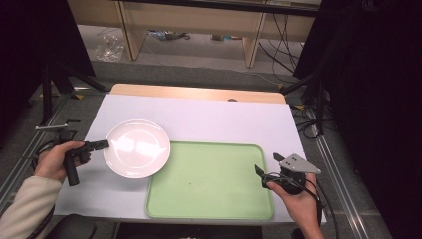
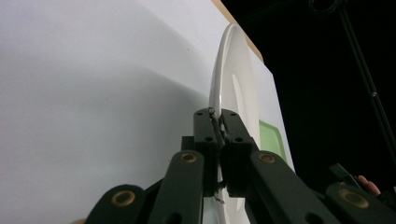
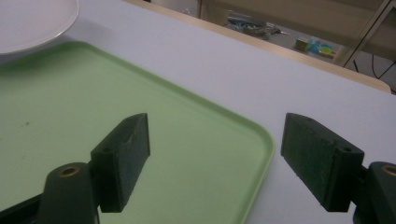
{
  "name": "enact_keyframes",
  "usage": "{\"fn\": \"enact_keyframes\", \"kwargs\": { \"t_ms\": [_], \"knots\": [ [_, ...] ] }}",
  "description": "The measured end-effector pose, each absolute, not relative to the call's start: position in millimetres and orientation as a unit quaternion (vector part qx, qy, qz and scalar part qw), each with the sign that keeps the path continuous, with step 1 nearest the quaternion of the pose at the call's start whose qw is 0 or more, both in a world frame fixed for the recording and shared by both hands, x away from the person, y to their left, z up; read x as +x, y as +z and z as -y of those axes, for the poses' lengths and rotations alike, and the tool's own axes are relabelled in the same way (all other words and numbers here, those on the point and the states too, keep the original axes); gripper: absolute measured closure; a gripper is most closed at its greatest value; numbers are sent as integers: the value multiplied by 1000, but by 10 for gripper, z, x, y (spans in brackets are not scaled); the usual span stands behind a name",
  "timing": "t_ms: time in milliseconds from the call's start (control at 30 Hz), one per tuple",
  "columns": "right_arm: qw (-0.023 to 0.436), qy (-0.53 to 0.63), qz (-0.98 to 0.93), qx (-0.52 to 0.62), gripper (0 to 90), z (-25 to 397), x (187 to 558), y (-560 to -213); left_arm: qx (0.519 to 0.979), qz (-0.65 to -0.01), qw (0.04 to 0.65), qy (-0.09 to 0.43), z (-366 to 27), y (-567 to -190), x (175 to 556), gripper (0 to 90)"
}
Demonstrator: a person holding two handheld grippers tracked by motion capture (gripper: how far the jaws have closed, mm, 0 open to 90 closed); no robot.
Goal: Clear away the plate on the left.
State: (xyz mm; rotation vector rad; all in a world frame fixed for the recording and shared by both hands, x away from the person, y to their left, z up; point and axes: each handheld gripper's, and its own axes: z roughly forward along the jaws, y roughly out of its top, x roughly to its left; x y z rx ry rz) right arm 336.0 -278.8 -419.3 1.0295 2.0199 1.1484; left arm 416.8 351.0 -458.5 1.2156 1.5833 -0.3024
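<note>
Left claw pinches the white plate by its near rim, and the far rim hangs over the green tray edge. It might slip from so small a grip. Right claw waits wide open over the tray's corner. Beyond, the white table has room.

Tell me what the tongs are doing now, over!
Left tongs shut on white plate rim. Right tongs open, above green tray edge. Tray bare.

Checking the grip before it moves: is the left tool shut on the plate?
Shut: the left tool pinches the white plate by its rim.
</note>
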Motion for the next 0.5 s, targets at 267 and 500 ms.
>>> {"fn": "enact_keyframes", "kwargs": {
  "t_ms": [267,500],
  "knots": [
    [294,432,-759,388,247,2789,3360,-4193,514,-655,536,-139,-3444,-4571,4202,861],
    [294,433,-759,388,247,2789,3358,-4191,514,-654,537,-138,-3394,-4567,4222,860]
  ]
}}
